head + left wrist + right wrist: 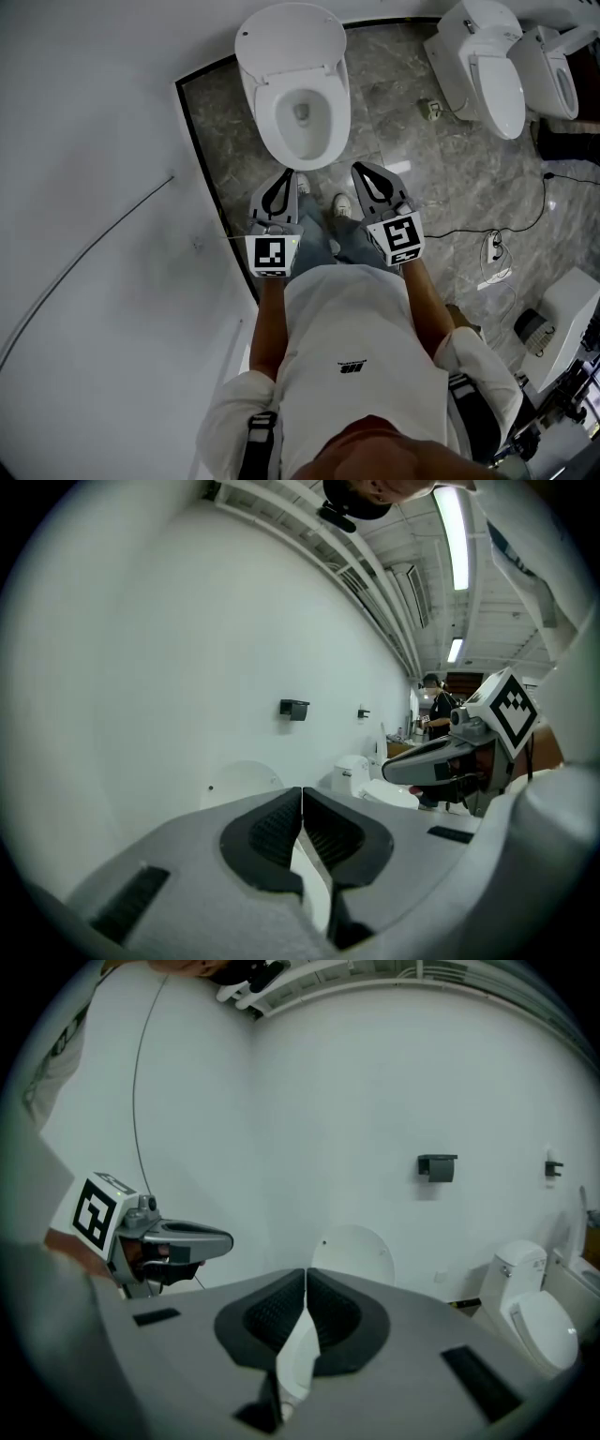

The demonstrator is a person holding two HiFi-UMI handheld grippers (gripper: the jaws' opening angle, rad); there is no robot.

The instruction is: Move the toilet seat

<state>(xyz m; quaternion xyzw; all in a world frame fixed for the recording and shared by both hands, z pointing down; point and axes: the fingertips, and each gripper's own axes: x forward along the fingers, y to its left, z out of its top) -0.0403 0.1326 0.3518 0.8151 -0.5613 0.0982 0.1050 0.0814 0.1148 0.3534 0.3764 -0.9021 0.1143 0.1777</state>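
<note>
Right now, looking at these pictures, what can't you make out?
- Left gripper view: the toilet bowl is mostly hidden behind the shut left gripper; only its raised lid shows.
- Right gripper view: the same, behind the shut right gripper.
- Head view: the small floor object is too small to name.
- Head view: the white fixture is cut off by the right edge.

We can read no words or numbers anywhere here. The white shirt carries a small black logo on its back, too small for us to make out. The cubes on the left gripper and the right gripper show only black-and-white square patterns, no letters.
</note>
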